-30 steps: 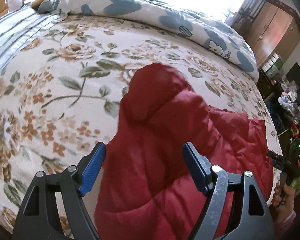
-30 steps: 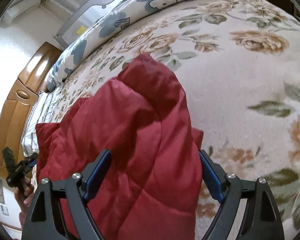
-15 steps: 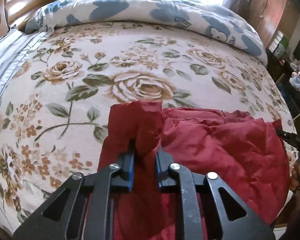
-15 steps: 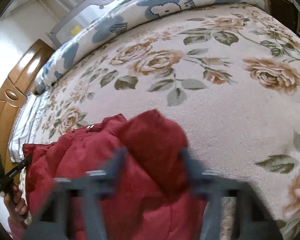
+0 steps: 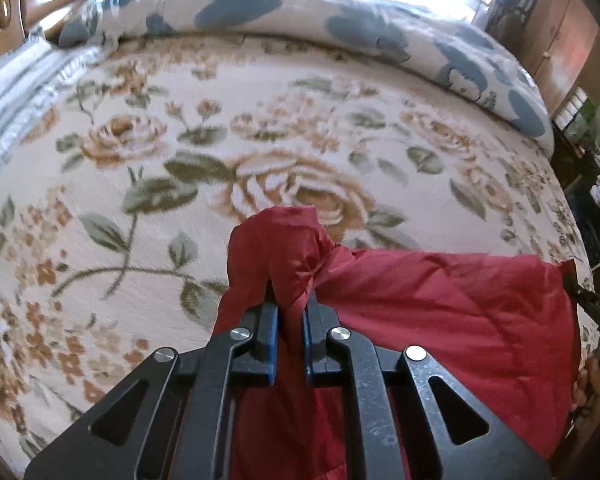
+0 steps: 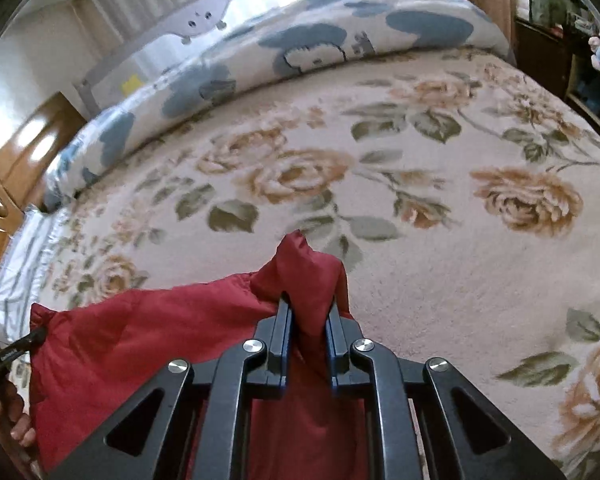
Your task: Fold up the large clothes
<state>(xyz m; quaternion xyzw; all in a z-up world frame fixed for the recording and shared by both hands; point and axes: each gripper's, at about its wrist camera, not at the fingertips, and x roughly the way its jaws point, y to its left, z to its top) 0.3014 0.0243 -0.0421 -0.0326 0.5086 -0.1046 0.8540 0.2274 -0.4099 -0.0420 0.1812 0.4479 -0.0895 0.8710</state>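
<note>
A red quilted jacket (image 5: 440,308) hangs stretched between my two grippers above the near edge of the bed; it also shows in the right wrist view (image 6: 148,332). My left gripper (image 5: 290,304) is shut on a bunched left corner of the jacket. My right gripper (image 6: 308,308) is shut on the bunched right corner. The other gripper and the hand that holds it show at the far end of the jacket in each view. The jacket's lower part is hidden behind the gripper bodies.
The bed is covered by a cream floral blanket (image 5: 260,140), also seen in the right wrist view (image 6: 440,200). A rolled white and blue quilt (image 5: 340,28) lies along its far side. A wooden headboard (image 5: 16,12) is at the left, wooden cabinets (image 5: 572,56) at the right.
Both grippers were open over the jacket lying on the bed. They closed on its two corners and lifted and pulled it back, so more blanket shows beyond it.
</note>
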